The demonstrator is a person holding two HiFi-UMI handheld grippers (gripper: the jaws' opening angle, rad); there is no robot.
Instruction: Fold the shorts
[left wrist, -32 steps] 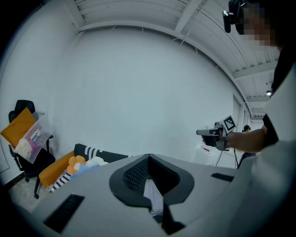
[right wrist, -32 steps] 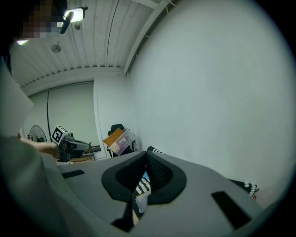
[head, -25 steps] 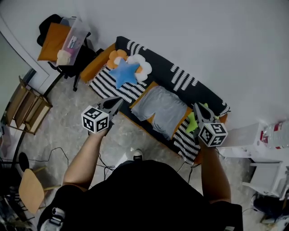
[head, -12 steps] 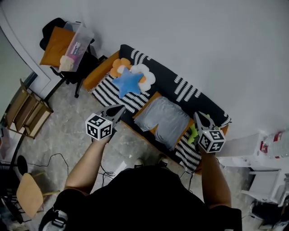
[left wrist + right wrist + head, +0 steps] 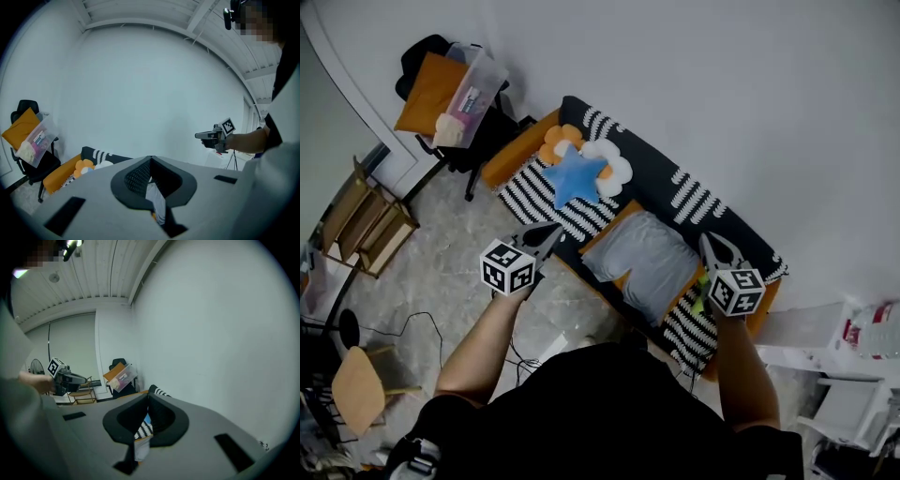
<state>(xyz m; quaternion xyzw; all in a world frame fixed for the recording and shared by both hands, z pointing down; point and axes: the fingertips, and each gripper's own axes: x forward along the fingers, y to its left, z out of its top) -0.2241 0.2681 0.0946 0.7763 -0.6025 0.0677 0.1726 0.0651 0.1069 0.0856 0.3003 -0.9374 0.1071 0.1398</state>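
A dark sofa [image 5: 647, 169] with white stripe patterns stands against the far wall, its seat covered in orange and black-and-white striped cloth. The grey shorts [image 5: 647, 261] lie spread flat on the middle of that seat, waistband toward the backrest. To their left on the seat, a blue star cushion [image 5: 577, 176] rests against flower-shaped cushions.

The person holds both tools in the air on the near side of the sofa, one on either side of the shorts and touching nothing. The left tongs [image 5: 551, 232] point toward the striped cloth left of the shorts. Their own view shows the jaws pressed together at the tips with nothing between them. The right tongs [image 5: 709, 240] point at the sofa's right end, likewise closed tip to tip and empty.
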